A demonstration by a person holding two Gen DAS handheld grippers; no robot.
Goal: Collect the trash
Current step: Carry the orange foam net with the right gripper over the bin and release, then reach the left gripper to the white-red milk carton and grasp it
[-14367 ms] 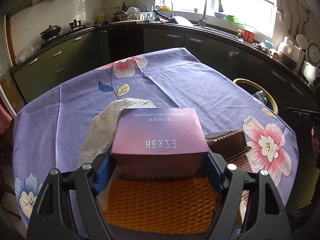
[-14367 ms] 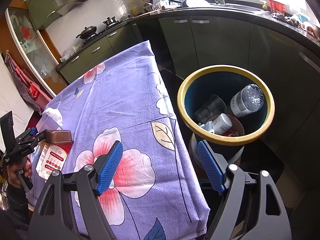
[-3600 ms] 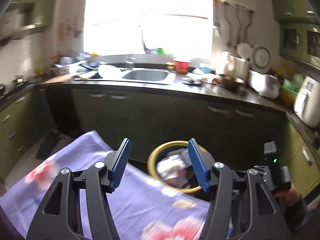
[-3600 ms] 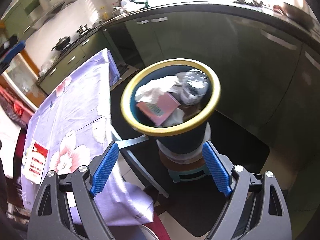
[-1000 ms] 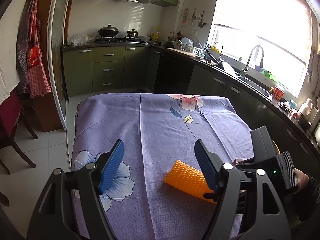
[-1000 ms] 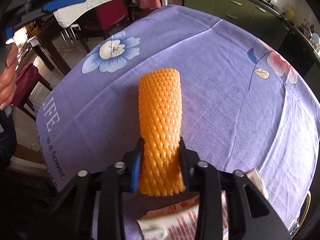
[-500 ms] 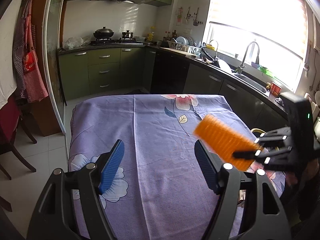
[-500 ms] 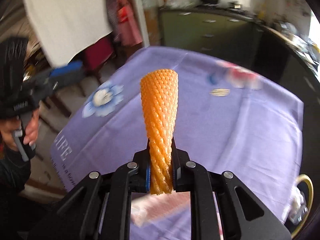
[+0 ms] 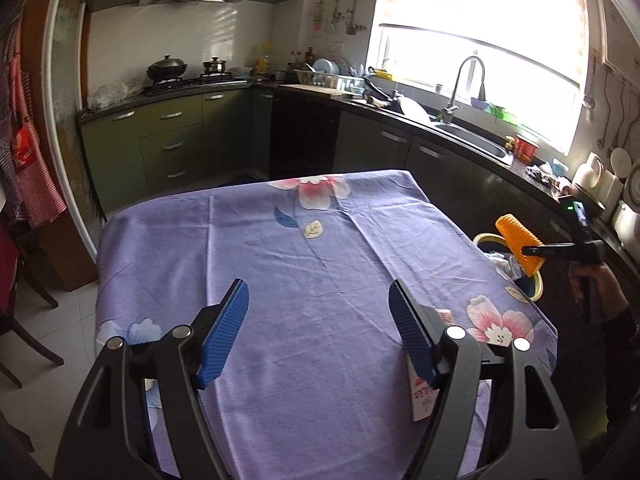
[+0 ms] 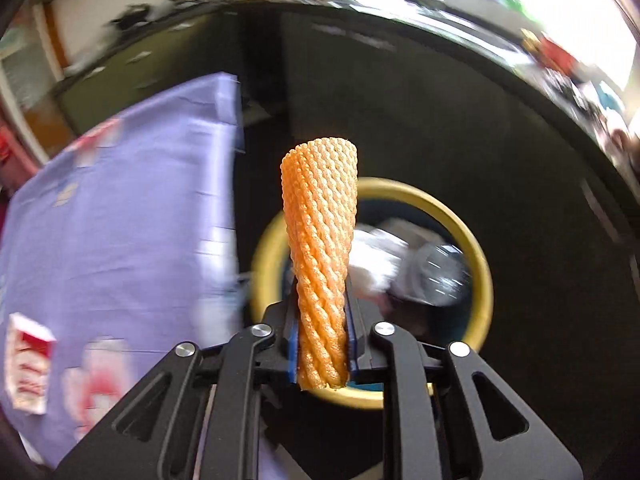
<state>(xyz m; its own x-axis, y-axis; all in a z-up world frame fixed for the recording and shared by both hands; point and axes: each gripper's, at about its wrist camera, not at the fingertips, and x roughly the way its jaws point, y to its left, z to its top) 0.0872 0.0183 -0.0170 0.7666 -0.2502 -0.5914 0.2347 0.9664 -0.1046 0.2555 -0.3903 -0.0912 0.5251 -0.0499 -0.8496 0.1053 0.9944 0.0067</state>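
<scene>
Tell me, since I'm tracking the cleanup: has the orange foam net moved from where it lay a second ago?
Yes. The orange foam net has left the purple tablecloth and now hangs in the right gripper over the yellow-rimmed bin beside the table.

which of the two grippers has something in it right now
The right gripper: its jaws, now easing open, have the orange foam net sleeve between them over the yellow-rimmed bin. The left gripper stands open and empty above the purple tablecloth.

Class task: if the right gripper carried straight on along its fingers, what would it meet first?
Probably the trash bin: its yellow rim rings the view beyond the right gripper, whose opening fingers still pinch the orange foam net. Blur leaves depth uncertain.
</scene>
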